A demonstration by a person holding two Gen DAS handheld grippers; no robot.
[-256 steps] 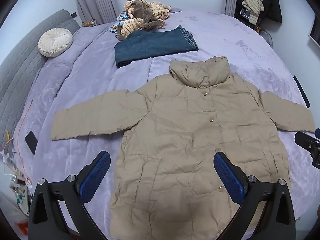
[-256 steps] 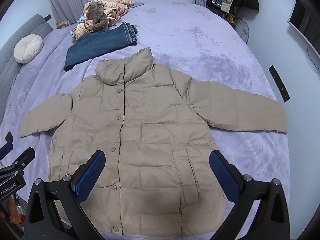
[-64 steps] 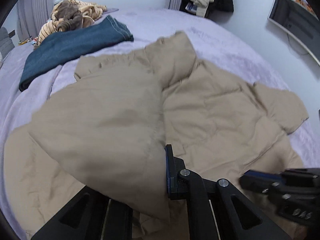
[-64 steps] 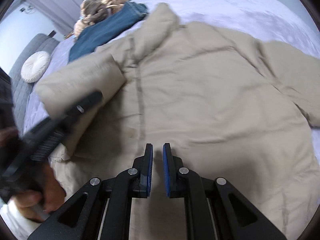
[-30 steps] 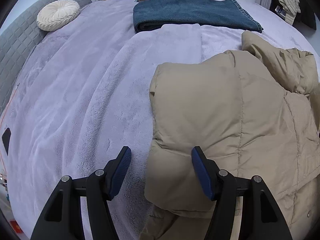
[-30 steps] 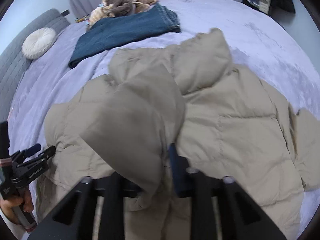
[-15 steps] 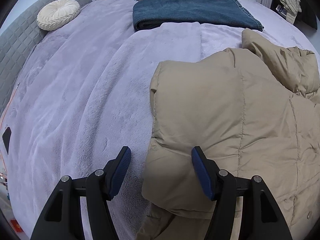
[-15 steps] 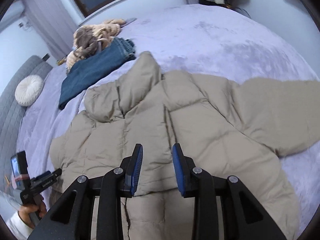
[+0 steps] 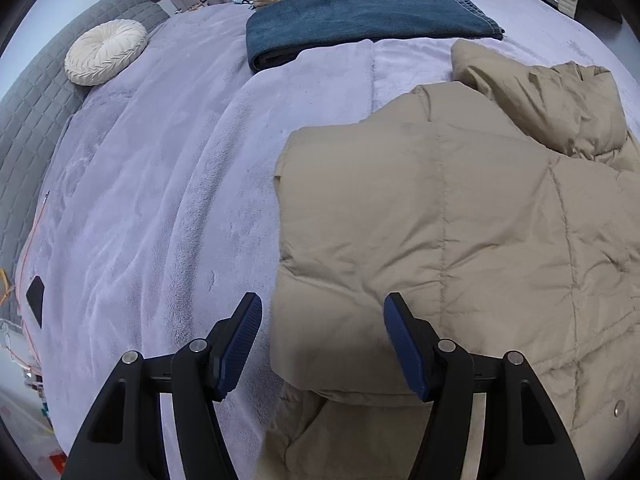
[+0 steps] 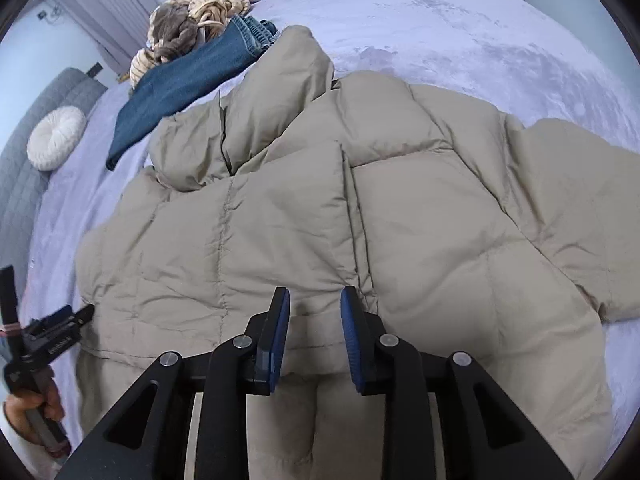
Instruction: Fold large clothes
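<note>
Right now your right gripper (image 10: pixel 314 336) hangs over the jacket (image 10: pixel 320 216) with its two blue pads a narrow way apart; the jaws have just been opening, and nothing is pinched between them. Puffy beige fabric lies under the gap, at the lower edge of the sleeve (image 10: pixel 248 236) folded across the chest, whose cuff end sits just beyond the pads. Whether the tips touch the cloth cannot be told.

Your left gripper (image 9: pixel 322 344) stands wide, its pads clear of any grip. The left pad (image 9: pixel 240 340) is over the bare lilac bedcover (image 9: pixel 160 200), the right one over the jacket, so the folded left edge of the garment runs up between them. In the right wrist view that gripper appears at the far left, with your hand (image 10: pixel 34 408) around its handle, its tip near the jacket's left edge.

Further out, the jacket lies flat on the bed, collar (image 10: pixel 280 96) pointing away from you and standing up in a rumpled hump. Its other sleeve (image 10: pixel 568 184) is spread out to the right on the cover. Beyond the collar lies a folded pair of blue jeans (image 9: pixel 360 16), touching or almost touching it in the right wrist view, with a heap of striped and brown clothes (image 10: pixel 196 20) behind. A round cream cushion (image 9: pixel 106 51) rests against the grey headboard (image 9: pixel 32 96) at the far left.
</note>
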